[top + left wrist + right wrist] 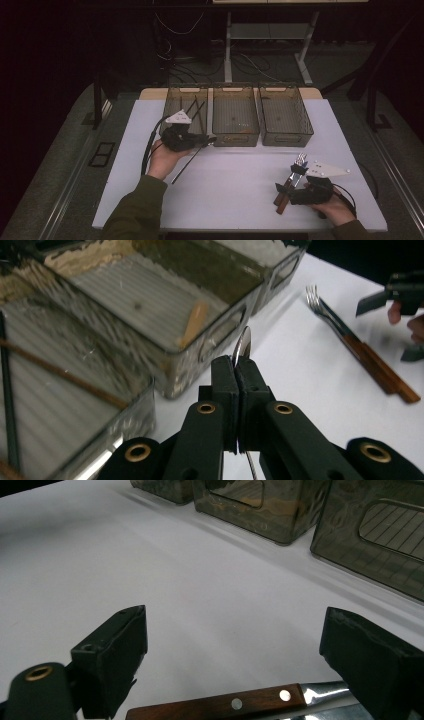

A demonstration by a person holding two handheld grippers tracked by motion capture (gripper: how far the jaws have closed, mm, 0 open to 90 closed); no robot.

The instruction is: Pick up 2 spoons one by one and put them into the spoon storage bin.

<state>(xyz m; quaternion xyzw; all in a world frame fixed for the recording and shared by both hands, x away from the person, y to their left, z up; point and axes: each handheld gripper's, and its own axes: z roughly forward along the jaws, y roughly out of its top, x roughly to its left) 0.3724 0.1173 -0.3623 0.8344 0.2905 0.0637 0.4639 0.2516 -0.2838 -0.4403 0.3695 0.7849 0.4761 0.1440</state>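
Right now the person is sorting table tools into three see-through bins (235, 141) at the far side of the white table (240, 195). The left gripper (209, 141) has its jaws pressed tight together on a thin metal piece, most likely a spoon (243, 344) seen from its edge (its long dark handle sticks out toward the person in the high view). It hangs just at the near wall of the middle bin (200, 347), where one pale wooden thing (194, 324) already lies. The left bin (185, 104), at 9 o'clock from the middle one, holds dark chopsticks (196, 111).

To do this step well, the left gripper should lift a little so the spoon clears the wall, move to 12 o'clock over the middle bin, go low, and only then open, so the spoon does not bounce out.

The right gripper (287, 184) has its jaws wide open with nothing held. They stand on both sides of the forks (290, 181) with brown wooden handles (220, 705), which lie on the table at 5 o'clock from the bins. It should close on the handles near the middle, so the forks do not tip.

No words, labels or brand marks can be read on anything
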